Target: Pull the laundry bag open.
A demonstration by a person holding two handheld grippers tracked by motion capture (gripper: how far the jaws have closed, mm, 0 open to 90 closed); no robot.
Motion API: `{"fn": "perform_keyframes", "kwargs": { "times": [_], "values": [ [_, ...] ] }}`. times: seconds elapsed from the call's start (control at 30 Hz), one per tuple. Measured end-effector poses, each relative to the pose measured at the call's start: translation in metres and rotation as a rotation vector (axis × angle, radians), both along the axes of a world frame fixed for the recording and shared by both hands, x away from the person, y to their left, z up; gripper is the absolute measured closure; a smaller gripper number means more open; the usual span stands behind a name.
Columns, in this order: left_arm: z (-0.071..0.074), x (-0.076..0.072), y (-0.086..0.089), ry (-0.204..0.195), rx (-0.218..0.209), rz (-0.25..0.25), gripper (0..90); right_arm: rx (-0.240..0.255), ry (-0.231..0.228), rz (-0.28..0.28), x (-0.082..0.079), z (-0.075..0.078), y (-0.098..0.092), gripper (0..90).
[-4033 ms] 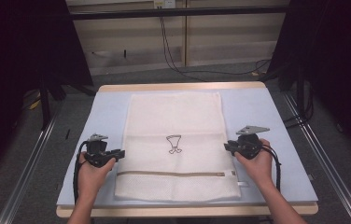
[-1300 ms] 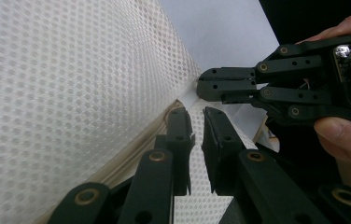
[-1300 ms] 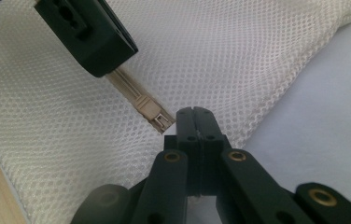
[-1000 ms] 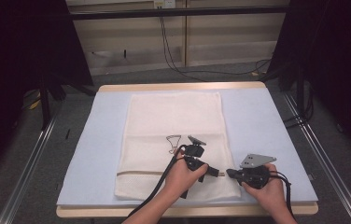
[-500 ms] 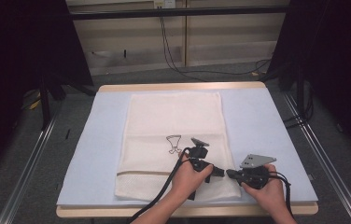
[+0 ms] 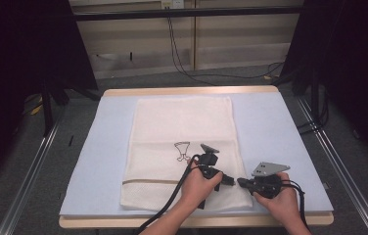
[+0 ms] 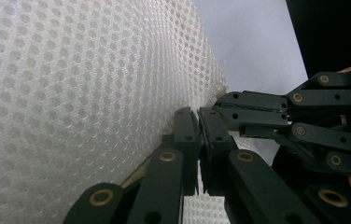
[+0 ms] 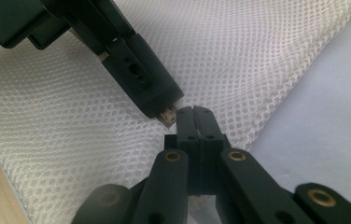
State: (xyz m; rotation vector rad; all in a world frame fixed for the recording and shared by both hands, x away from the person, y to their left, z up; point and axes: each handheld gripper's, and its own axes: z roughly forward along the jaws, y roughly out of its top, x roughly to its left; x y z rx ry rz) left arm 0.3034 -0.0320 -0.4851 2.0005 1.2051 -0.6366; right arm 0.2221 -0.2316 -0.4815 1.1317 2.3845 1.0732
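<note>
1. High view: your white mesh laundry bag (image 6: 182, 147) lies flat on the pale blue table mat (image 6: 280, 132); both grippers meet at its near right corner.
2. Left gripper (image 7: 198, 122) has just been closing; jaws now together at the bag's edge.
3. Right gripper (image 8: 193, 116) is closed, tips on the mesh.
4. Can't tell whether either actually pinches fabric; the contact point is hidden.

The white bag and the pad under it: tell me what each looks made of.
The white bag looks like a synthetic mesh fabric, matt and soft: the gripper views show a regular honeycomb of small holes, and it lies limp and flat. The pad beneath looks like pale blue foam or felt sheet, smooth and dull, without weave or shine; which of these I cannot tell.
</note>
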Motion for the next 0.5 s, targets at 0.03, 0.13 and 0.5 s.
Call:
{"fn": "perform_keyframes", "kwargs": {
  "times": [0.03, 0.13, 0.5],
  "values": [
    [0.0002, 0.0, 0.0001, 0.0, 0.001, 0.0, 87.2, 0.004, 0.002, 0.0, 0.0, -0.0001, -0.0002, 90.0],
    [0.0, -0.0002, 0.0, 0.003, 0.0, 0.006, 87.2, 0.009, 0.003, 0.0, 0.0003, -0.0006, -0.0011, 90.0],
    [-0.0001, 0.0029, 0.0099, 0.018, -0.011, -0.014, 87.3, 0.002, -0.003, 0.019, 0.0003, -0.0006, -0.0014, 90.0]
  ]
}}
